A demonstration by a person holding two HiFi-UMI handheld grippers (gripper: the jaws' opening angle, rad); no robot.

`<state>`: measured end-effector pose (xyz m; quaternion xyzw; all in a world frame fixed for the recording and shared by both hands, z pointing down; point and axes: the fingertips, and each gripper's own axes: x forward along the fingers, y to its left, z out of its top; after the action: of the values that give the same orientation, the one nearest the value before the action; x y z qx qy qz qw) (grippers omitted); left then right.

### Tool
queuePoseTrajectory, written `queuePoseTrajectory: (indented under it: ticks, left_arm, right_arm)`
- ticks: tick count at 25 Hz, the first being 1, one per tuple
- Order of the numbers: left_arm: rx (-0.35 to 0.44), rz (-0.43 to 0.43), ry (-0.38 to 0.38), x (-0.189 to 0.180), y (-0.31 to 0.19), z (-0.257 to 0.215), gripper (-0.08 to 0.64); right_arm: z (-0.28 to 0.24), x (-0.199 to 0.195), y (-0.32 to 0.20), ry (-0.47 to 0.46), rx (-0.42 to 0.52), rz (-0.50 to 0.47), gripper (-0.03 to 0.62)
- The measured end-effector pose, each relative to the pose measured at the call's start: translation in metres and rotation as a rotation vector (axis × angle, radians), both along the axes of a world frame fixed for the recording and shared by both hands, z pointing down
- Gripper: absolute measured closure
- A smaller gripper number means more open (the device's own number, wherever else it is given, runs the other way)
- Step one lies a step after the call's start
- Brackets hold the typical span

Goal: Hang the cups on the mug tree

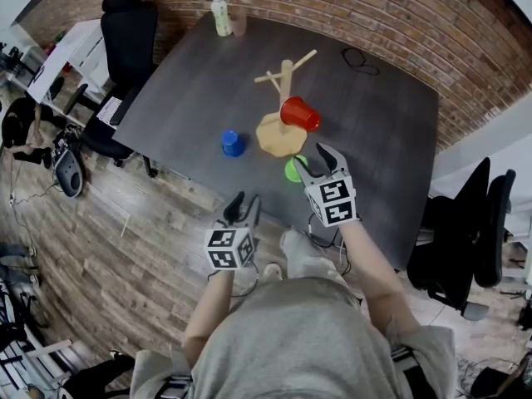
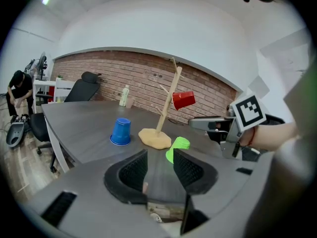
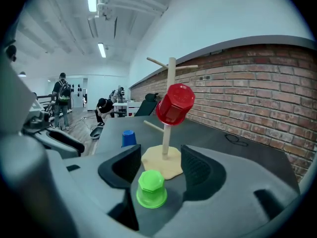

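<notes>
A wooden mug tree (image 1: 284, 77) stands on a tan base (image 1: 279, 136) in the middle of the dark table (image 1: 183, 98). A red cup (image 1: 299, 113) hangs on one of its pegs (image 3: 174, 104). A green cup (image 3: 151, 188) stands upside down on the table between the jaws of my right gripper (image 3: 161, 172), which is open, its pads clear of the cup. In the head view the green cup (image 1: 293, 170) is just left of the right gripper (image 1: 318, 160). A blue cup (image 1: 233, 143) stands upside down left of the base. My left gripper (image 1: 246, 204) hangs open and empty off the table's near edge.
A pale bottle (image 1: 220, 15) stands at the table's far edge, and a black cable loop (image 1: 359, 59) lies at the far right. Office chairs (image 1: 129, 32) stand left and right of the table. A brick wall runs behind it. People stand far off at the left (image 3: 62, 98).
</notes>
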<state>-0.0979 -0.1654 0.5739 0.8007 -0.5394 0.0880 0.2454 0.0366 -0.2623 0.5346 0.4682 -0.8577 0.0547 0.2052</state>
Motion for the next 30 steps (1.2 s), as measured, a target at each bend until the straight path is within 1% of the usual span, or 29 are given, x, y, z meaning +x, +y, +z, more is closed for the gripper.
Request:
queuePoseTrajectory:
  ticks: [11,21,30]
  left_arm:
    - [-0.025,-0.010,0.003,-0.004,0.002,0.009,0.403]
    - [-0.048,-0.015,-0.003,-0.006,0.004,0.017,0.403]
    - [-0.054,-0.008,-0.008,-0.006,0.008,0.020,0.403]
  right_arm:
    - [0.048,-0.010,0.007,0.026,-0.086,-0.011,0.348]
    - [0.088,-0.007,0.008,0.052,-0.160,0.010,0.353]
    - [0.092,-0.012,0.008,0.060,-0.177,0.008,0.369]
